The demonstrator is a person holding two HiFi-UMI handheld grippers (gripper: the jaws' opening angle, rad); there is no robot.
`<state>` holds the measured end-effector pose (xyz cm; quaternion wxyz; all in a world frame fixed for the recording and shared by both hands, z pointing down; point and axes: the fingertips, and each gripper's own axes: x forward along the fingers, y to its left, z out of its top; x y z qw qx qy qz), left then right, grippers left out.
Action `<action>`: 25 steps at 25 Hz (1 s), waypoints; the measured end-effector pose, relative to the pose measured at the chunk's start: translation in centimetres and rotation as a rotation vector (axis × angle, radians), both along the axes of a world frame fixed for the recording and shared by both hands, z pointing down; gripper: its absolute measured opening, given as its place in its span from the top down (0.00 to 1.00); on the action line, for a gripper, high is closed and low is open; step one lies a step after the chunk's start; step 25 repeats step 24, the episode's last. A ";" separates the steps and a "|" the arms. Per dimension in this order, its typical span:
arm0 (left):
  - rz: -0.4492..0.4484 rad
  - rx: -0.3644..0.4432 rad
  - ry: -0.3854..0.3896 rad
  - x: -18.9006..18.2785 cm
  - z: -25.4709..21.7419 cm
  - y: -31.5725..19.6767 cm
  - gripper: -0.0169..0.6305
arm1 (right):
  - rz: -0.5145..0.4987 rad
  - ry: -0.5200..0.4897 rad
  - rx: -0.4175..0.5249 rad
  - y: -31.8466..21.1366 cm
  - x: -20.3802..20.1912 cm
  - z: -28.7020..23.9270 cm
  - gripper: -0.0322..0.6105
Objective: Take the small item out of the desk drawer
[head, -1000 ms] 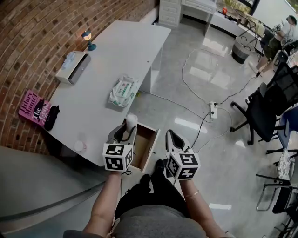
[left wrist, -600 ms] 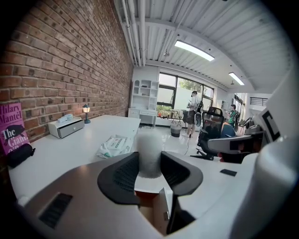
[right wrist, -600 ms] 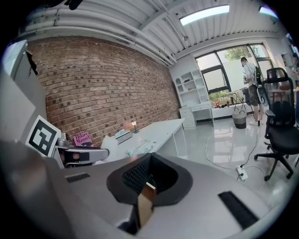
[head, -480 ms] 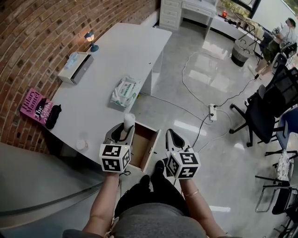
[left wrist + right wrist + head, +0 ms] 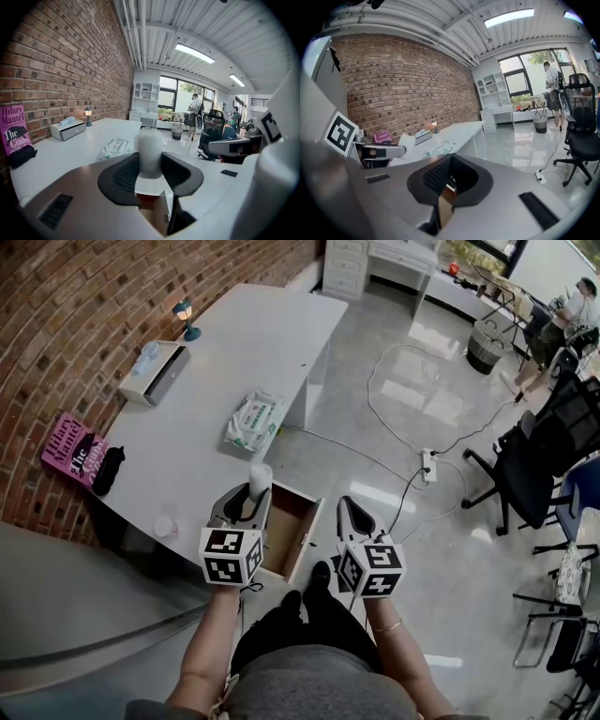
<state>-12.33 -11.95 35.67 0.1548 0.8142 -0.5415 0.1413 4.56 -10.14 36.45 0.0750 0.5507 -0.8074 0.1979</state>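
Along the brick wall, desk point(image 5: 234, 343): white, long.
Drawer point(image 5: 292, 531): pulled open under the desk's near edge.
Left gripper point(image 5: 246, 506): I read it clamped on the small item, above the drawer.
Right gripper point(image 5: 352, 517): jaws pressed together, empty, beside the drawer.
Small item point(image 5: 148, 150): white upright cylinder between the left pads, its top rising past them.

**An open-plan office in a loft-style room**

A long white desk point(image 5: 234, 362) stands along a brick wall point(image 5: 66, 324), with a small lamp point(image 5: 185, 317) and a book point(image 5: 70, 451) on its wall side. Beyond the desk's far end are white cabinets point(image 5: 342, 263) and tall windows point(image 5: 176, 96). Right of the desk, a power strip point(image 5: 429, 463) lies on the glossy floor point(image 5: 412, 381), and black swivel chairs point(image 5: 530, 460) stand further right. Above the desk run strip lights point(image 5: 194, 53) and bare pipes point(image 5: 136, 33).
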 end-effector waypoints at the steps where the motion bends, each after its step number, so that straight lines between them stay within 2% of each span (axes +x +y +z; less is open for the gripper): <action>1: -0.001 0.003 0.001 0.0 -0.1 0.0 0.73 | -0.002 0.004 0.002 0.0 0.0 0.0 0.95; 16: -0.001 0.020 -0.018 0.4 -0.5 -0.2 0.73 | -0.006 0.015 0.001 0.0 0.1 0.1 0.95; 25: -0.006 0.020 0.013 0.2 -0.7 0.3 0.73 | 0.002 0.013 -0.002 0.2 0.4 0.0 0.95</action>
